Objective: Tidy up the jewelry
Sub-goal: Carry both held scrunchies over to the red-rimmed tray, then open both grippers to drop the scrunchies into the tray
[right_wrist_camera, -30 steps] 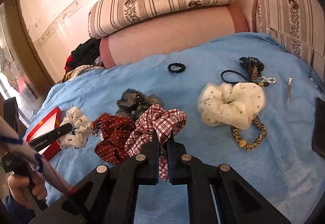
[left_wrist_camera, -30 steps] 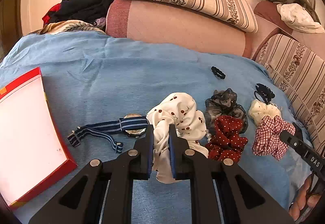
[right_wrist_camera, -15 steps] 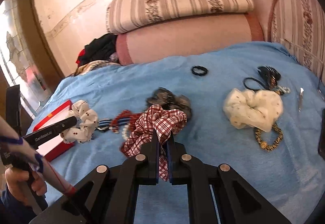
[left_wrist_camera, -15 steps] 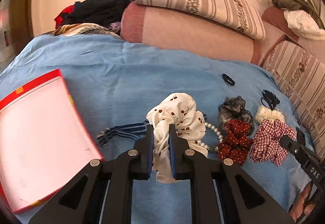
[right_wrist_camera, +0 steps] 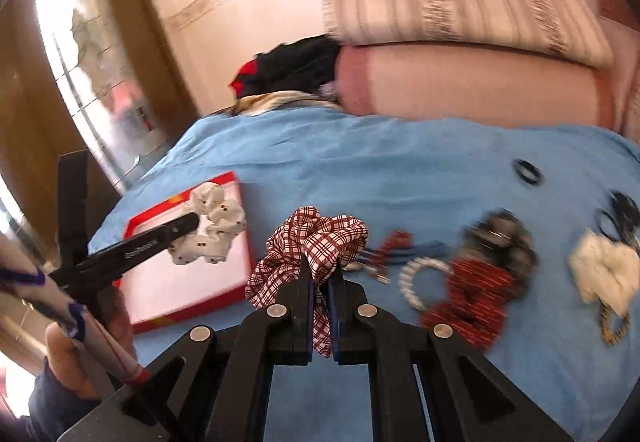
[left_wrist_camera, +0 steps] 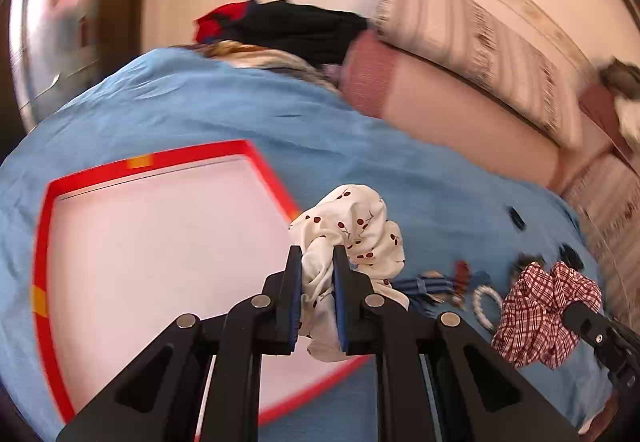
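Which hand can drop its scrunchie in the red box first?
Left. The left gripper holds the white cherry scrunchie right over the red box, while the right gripper holds the plaid scrunchie beside it.

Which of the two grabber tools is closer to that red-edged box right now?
Left. The left gripper, shut on the white dotted scrunchie, hangs over the red box. The right gripper, shut on the red plaid scrunchie, sits off to the box's right, above the blue bedspread.

I swung my left gripper (left_wrist_camera: pixel 313 262) with the white scrunchie (left_wrist_camera: pixel 352 226) over the red tray (left_wrist_camera: pixel 42 242); plaid scrunchie (right_wrist_camera: pixel 316 242) lifted leftward too.
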`<action>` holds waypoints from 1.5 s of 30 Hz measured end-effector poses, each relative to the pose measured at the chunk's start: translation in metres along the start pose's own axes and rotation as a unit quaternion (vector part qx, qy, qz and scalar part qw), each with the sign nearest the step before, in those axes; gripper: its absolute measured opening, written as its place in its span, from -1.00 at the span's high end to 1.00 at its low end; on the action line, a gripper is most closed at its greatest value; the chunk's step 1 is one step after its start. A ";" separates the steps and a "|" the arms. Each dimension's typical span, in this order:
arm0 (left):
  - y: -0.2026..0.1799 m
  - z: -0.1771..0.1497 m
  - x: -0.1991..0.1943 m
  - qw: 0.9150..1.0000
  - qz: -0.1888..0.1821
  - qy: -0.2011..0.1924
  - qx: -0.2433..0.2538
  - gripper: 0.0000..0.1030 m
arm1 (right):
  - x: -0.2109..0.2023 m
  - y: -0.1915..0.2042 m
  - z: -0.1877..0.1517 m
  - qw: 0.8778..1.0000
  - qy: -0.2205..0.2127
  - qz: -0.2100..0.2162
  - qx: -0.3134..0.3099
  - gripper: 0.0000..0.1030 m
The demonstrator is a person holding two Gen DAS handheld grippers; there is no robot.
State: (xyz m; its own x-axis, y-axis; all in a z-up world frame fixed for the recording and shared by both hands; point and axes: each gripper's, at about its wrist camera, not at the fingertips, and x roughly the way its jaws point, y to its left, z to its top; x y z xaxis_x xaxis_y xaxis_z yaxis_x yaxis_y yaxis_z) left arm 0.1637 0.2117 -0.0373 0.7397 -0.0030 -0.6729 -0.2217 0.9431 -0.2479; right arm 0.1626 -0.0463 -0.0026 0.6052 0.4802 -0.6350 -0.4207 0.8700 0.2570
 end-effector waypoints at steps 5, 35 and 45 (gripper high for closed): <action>0.056 0.019 -0.011 0.998 0.046 -0.018 -0.041 0.73 | 0.038 0.047 0.024 0.999 0.015 0.032 -0.026 0.87; 0.179 0.030 0.040 0.973 0.155 0.034 -0.167 0.71 | 0.258 0.170 0.073 0.988 0.103 0.079 -0.078 0.87; 0.184 0.029 0.041 0.964 0.196 0.032 -0.177 -0.23 | 0.264 0.157 0.070 0.991 0.089 0.077 -0.061 -0.31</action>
State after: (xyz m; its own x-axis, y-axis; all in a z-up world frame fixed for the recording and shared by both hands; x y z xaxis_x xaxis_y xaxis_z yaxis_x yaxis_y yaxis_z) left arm 0.1713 0.3953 -0.0899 0.5167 0.2995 -0.8021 -0.6871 0.7039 -0.1798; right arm 0.3040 0.2250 -0.0792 0.4037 0.5687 -0.7166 -0.5835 0.7634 0.2771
